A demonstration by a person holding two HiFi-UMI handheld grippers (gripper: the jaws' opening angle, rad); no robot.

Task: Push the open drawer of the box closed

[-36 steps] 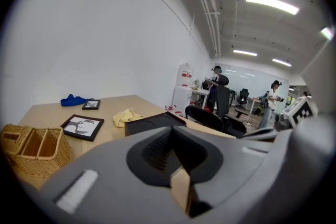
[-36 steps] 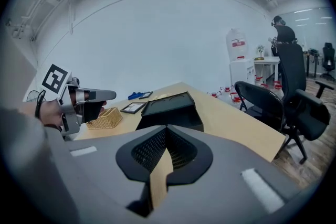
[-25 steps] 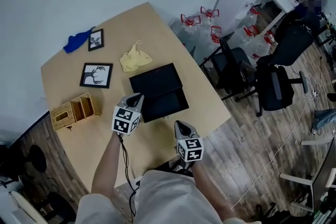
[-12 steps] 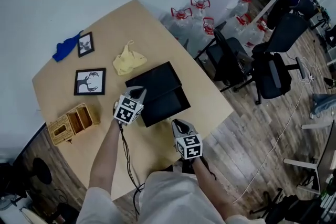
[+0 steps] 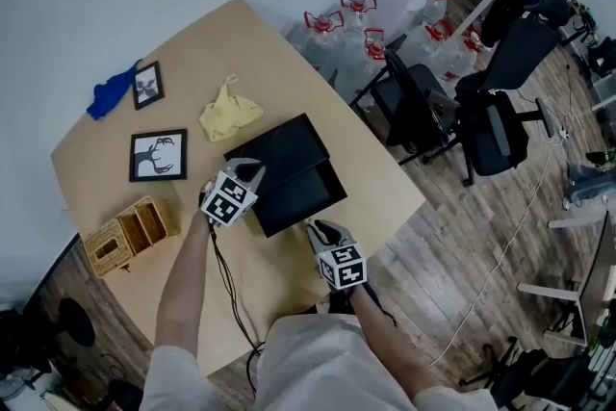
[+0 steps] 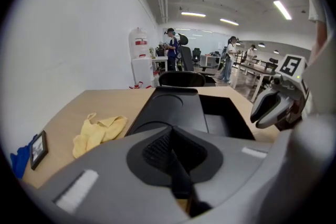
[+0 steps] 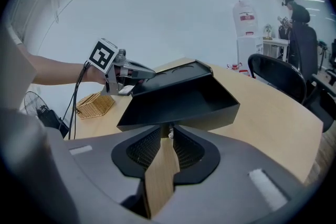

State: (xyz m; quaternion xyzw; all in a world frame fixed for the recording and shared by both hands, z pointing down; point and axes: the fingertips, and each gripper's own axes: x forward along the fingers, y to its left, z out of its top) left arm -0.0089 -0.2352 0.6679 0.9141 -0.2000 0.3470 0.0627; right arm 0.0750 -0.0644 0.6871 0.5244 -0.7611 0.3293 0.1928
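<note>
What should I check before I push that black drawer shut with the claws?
1. Drawer sticks out of the box: ok.
2. Nothing sticks up out of the drawer: ok.
3. Right claw faces the drawer's front: ok.
4. Right claw holds nothing, jaws a little apart: ok.
5. Right claw touches the drawer front: cannot tell.
6. Left claw is shut, empty and beside the box: ok.

A flat black box [image 5: 277, 145] is laid on the wooden table [image 5: 192, 53]; its shallow drawer [image 5: 306, 193] is drawn open.
</note>
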